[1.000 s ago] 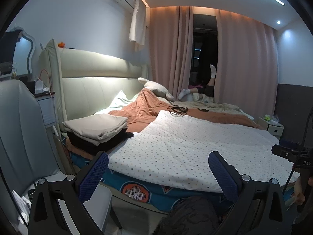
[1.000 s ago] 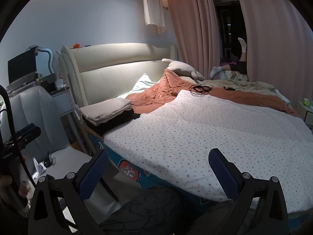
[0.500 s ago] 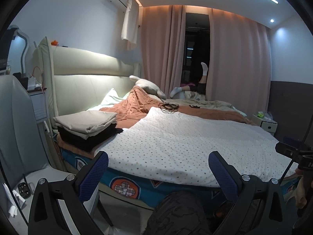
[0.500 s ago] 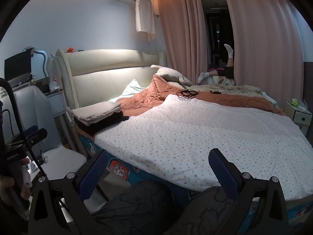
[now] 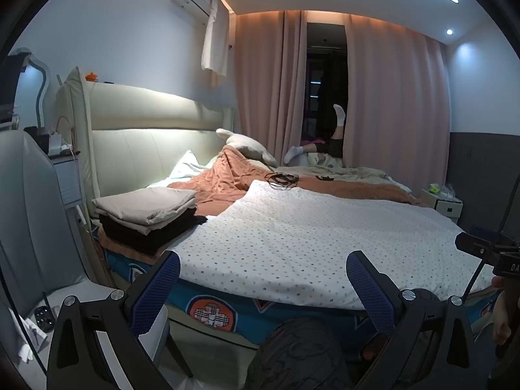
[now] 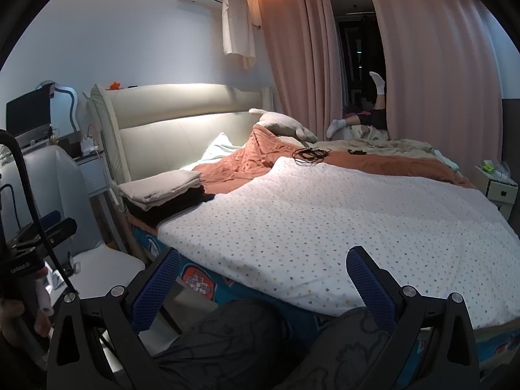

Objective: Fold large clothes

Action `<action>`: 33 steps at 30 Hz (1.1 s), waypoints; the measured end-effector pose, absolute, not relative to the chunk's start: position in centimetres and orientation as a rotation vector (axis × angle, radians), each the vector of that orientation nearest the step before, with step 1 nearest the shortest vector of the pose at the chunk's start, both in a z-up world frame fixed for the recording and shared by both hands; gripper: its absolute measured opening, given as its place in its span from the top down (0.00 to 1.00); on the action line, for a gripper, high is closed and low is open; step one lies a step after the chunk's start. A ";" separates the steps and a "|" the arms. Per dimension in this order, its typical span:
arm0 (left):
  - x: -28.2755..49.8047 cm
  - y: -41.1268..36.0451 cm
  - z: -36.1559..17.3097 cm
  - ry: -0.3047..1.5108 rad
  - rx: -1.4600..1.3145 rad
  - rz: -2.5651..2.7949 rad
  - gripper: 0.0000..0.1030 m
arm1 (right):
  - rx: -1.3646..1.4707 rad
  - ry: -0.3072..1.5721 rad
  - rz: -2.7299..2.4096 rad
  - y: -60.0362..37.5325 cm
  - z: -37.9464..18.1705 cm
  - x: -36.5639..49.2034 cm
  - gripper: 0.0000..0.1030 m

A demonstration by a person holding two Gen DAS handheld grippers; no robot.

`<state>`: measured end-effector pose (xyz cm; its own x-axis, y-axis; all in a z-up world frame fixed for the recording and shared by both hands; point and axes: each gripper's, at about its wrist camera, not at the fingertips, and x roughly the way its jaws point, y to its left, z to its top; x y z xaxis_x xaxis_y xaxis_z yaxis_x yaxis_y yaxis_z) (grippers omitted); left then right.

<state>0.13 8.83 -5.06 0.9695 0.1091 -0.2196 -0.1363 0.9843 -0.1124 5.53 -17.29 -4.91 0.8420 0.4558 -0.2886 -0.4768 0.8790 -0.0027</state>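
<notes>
Hovering short of the bed (image 5: 208, 295), the left gripper (image 5: 263, 276) and right gripper (image 6: 263, 273) are both spreading their fingers wide, holding nothing. The dotted sheet (image 5: 308, 237) is lying flat across the mattress. Judging best: pinching its near corners evenly. Its near hem is dipping behind dark-clothed knees (image 6: 227, 341).

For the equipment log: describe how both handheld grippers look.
Both match: the left gripper and right gripper have black angular frames with silver bolts and two fingers faced with textured blue pads. A black cable runs by the left unit.
</notes>
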 end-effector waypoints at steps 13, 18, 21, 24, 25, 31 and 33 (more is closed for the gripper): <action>-0.1 8.7 -4.9 0.214 -0.121 0.139 0.01 | -0.068 0.289 0.489 -17.5 -5.0 5.4 0.01; 0.1 8.8 -4.8 0.219 -0.123 0.145 0.01 | -0.062 0.292 0.486 -17.5 -4.9 5.4 0.01; -0.1 8.8 -4.8 0.214 -0.120 0.143 0.01 | -0.063 0.291 0.485 -17.5 -4.9 5.4 0.01; -0.2 8.7 -4.8 0.208 -0.116 0.133 0.01 | -0.060 0.294 0.482 -17.5 -4.8 5.4 0.01; -0.2 8.7 -4.8 0.206 -0.115 0.132 0.01 | -0.059 0.295 0.482 -17.5 -4.7 5.4 0.01; -0.3 8.5 -4.6 0.202 -0.113 0.139 0.01 | -0.058 0.295 0.478 -17.3 -4.7 5.3 0.01; -0.3 8.4 -4.5 0.197 -0.114 0.137 0.01 | -0.058 0.294 0.478 -17.4 -4.8 5.3 0.01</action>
